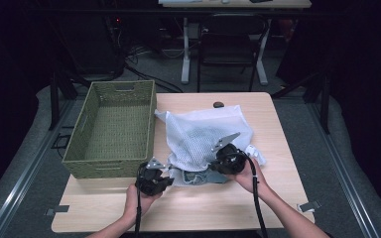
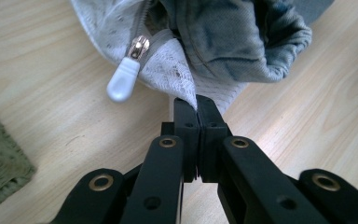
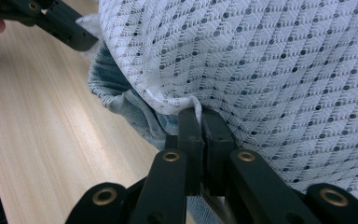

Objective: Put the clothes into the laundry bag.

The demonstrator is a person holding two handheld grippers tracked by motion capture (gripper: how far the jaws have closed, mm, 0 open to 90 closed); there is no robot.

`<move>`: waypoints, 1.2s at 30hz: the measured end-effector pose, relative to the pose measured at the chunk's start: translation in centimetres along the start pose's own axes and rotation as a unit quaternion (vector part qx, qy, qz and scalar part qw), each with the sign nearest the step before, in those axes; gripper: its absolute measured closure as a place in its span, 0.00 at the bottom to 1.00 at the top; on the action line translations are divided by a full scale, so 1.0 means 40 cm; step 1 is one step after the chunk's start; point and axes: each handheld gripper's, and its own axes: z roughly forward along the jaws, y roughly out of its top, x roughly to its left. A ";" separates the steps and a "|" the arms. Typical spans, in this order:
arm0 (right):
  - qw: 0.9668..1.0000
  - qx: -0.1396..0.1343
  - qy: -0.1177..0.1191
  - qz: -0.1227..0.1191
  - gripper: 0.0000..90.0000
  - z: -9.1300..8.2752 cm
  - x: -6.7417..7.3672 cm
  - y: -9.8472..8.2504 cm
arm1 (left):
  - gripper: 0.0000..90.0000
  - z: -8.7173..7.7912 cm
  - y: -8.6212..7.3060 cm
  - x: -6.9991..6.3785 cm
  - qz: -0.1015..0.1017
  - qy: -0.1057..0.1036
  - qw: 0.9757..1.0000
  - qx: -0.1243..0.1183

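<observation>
Left gripper point(image 2: 196, 103): jaws pressed together, pinching the white hem of the mesh bag point(image 1: 203, 134) at its open mouth. The zipper pull point(image 2: 125, 80) hangs just left of the tips; a grey-blue garment point(image 2: 242, 37) bulges out of the mouth just ahead. Right gripper point(image 3: 200, 114): jaws clamped on a fold of the bag's mesh, garment edge beside it. Bare table point(image 1: 203, 208) lies beneath and behind both grippers. The green basket point(image 1: 111, 129) stands close beside the left gripper, at the table's left edge.
</observation>
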 end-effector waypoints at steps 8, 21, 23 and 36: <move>1.000 -0.001 0.000 0.001 0.98 -0.002 -0.005 -0.008 | 0.98 0.013 0.008 0.006 0.025 0.026 0.999 0.009; 1.000 -0.001 -0.005 0.006 0.98 0.000 0.001 -0.005 | 0.54 -0.026 0.001 -0.081 0.077 0.036 0.996 0.003; 1.000 -0.003 -0.006 0.002 0.98 0.000 0.002 -0.004 | 0.50 -0.010 0.004 -0.105 0.087 0.032 0.996 0.005; 0.999 -0.042 0.001 0.002 0.98 -0.047 0.018 0.006 | 0.81 0.107 0.054 -0.096 0.019 0.026 0.998 -0.062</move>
